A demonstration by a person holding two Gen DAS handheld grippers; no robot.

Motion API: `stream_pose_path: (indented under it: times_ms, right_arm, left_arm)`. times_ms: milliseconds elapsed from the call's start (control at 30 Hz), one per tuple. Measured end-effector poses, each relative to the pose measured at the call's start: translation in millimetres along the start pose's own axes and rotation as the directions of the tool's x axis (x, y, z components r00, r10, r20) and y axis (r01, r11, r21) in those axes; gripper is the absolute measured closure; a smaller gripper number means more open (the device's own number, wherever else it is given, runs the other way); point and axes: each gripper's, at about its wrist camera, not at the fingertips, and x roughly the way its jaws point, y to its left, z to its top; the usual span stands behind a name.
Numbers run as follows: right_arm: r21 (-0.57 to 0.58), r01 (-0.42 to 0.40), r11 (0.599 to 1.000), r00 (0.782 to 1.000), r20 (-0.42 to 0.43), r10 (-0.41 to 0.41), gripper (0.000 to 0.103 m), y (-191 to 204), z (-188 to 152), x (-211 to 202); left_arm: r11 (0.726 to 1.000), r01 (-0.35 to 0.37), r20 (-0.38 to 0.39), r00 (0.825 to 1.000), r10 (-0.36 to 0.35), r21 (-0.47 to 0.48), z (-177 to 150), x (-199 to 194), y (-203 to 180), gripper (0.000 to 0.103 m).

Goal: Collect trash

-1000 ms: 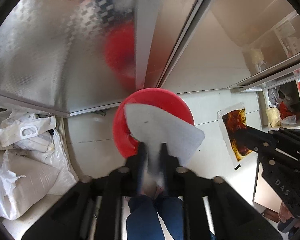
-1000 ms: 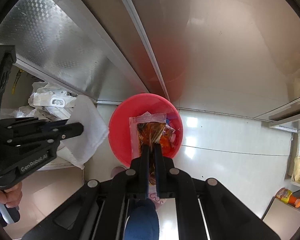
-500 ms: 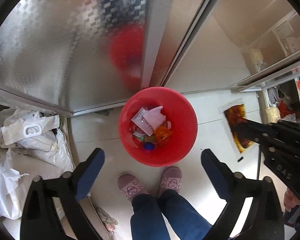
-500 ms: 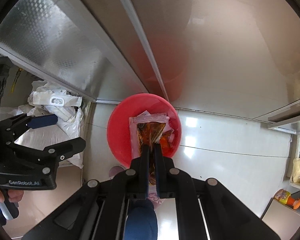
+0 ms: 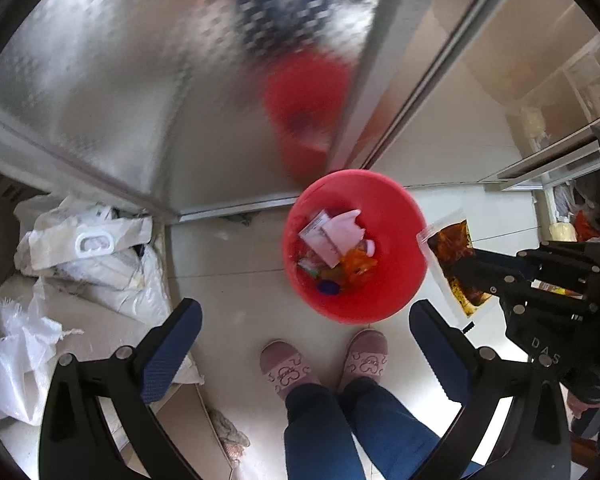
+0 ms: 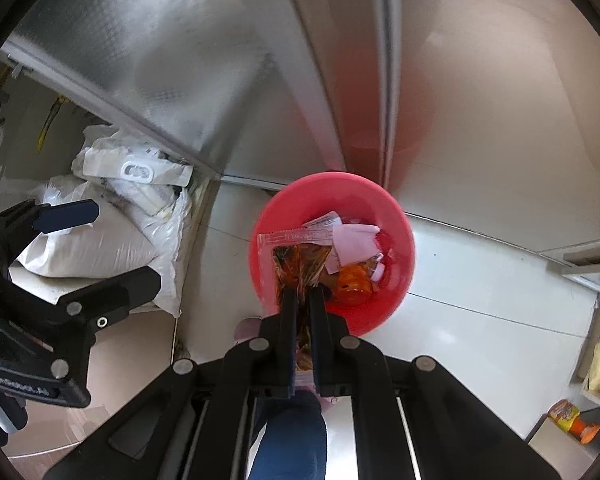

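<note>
Right fingers [image 6: 304,300] clenched on a clear sauce-stained packet [image 6: 296,260], gripped at its near end. Packet's long axis in line with the fingers, sealed far end pointing away, hanging over the near-left rim of the red bin [image 6: 396,280]. Left fingers [image 5: 304,332] spread wide, grasping nothing, above the floor beside the same bin [image 5: 392,280]. White paper [image 5: 340,228], an orange wrapper [image 5: 358,266] and other scraps down inside. White sacks [image 5: 100,264] piled to the left, pink slippers [image 5: 286,366] near the bin.
</note>
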Motion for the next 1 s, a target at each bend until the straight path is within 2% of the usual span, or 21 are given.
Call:
stream_pose_path:
  times_ms: [33, 100, 167, 267, 367, 533, 700, 833, 1000]
  right_arm:
    - [-0.006, -0.002, 1.000, 1.000, -0.009, 0.002, 0.096, 2.0, 0.9, 1.9]
    - [-0.008, -0.012, 1.000, 1.000, -0.024, 0.011, 0.077, 2.8, 1.9, 3.7]
    - [-0.003, -0.024, 1.000, 1.000, -0.017, 0.024, 0.036, 4.1, 1.1, 2.3]
    - [-0.012, 0.014, 1.000, 1.000, 0.000, -0.014, 0.017, 8.7, -1.5, -3.4]
    - [0.028, 0.041, 0.999, 0.999, 0.013, -0.041, 0.004, 9.9, -6.4, -13.7]
    - [0.085, 0.086, 0.993, 0.994, 0.064, -0.091, 0.001, 17.3, -15.9, -48.4]
    - [0.149, 0.123, 0.981, 0.981, 0.132, -0.143, 0.001, 37.3, -28.2, -113.3]
    - [0.186, 0.194, 0.963, 0.944, 0.231, -0.235, 0.001, 63.4, -45.6, -191.8]
    - [0.276, 0.210, 0.938, 0.907, 0.303, -0.292, 0.001, 96.1, -71.1, -286.3]
  left_arm:
    - [1.000, -0.008, -0.001, 1.000, 0.008, -0.001, -1.4, -1.2, 2.4, 0.000]
    - [1.000, -0.020, 0.008, 1.000, 0.020, -0.002, -4.4, -6.0, 6.8, 0.000]
    - [1.000, -0.028, 0.018, 0.999, 0.028, -0.006, -7.4, -11.2, 11.4, 0.000]
    - [1.000, -0.017, 0.005, 1.000, 0.017, -0.005, -10.3, -14.2, 13.8, 0.000]
    - [1.000, -0.007, 0.007, 1.000, 0.007, 0.018, -12.3, -25.2, 11.8, 0.000]
    - [0.999, 0.015, 0.058, 0.998, -0.018, 0.051, -17.2, -68.3, 6.1, 0.000]
    - [0.996, 0.003, 0.141, 0.990, -0.016, 0.088, -20.6, -139.3, 5.6, 0.000]
    - [0.994, 0.003, 0.230, 0.973, -0.027, 0.108, -27.9, -217.8, 5.6, 0.000]
    - [0.989, 0.038, 0.321, 0.944, -0.081, 0.140, -44.8, -320.2, 7.5, 0.000]
